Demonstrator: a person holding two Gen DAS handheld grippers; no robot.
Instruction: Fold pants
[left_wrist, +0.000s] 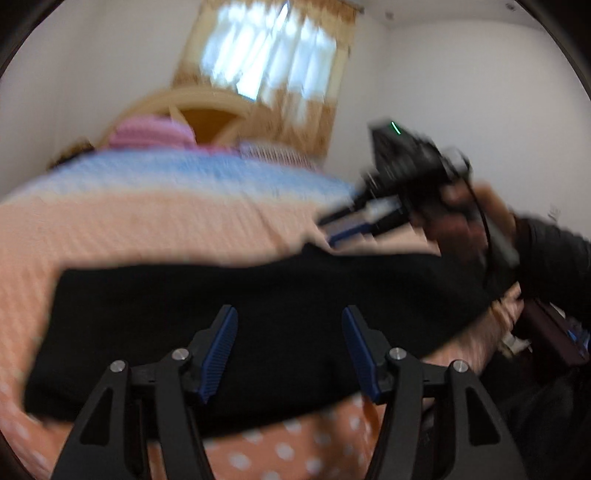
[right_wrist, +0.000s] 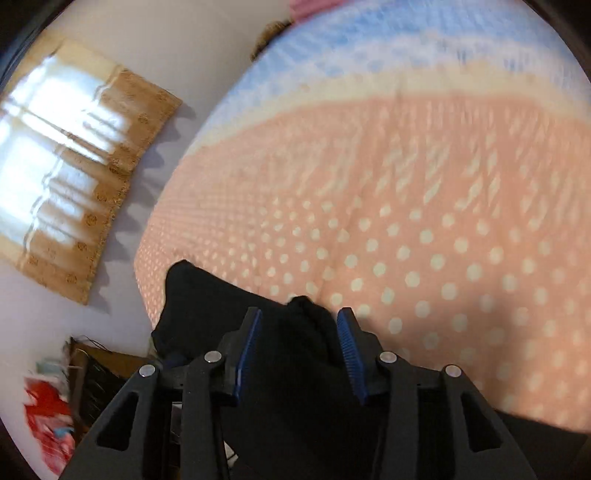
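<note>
Black pants (left_wrist: 258, 295) lie on the dotted bedspread (left_wrist: 129, 229) (frames blurred). Left gripper (left_wrist: 290, 314) gapes above them, empty. Right gripper (right_wrist: 299, 317) is part-open astride a fold; grip cannot be told.

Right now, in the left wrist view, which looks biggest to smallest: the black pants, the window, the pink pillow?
1. black pants, though being closest to the camera enlarges them
2. window
3. pink pillow

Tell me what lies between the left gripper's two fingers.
In the left wrist view, only the black pants show between the open left gripper fingers, lying flat on the dotted bedspread.
</note>
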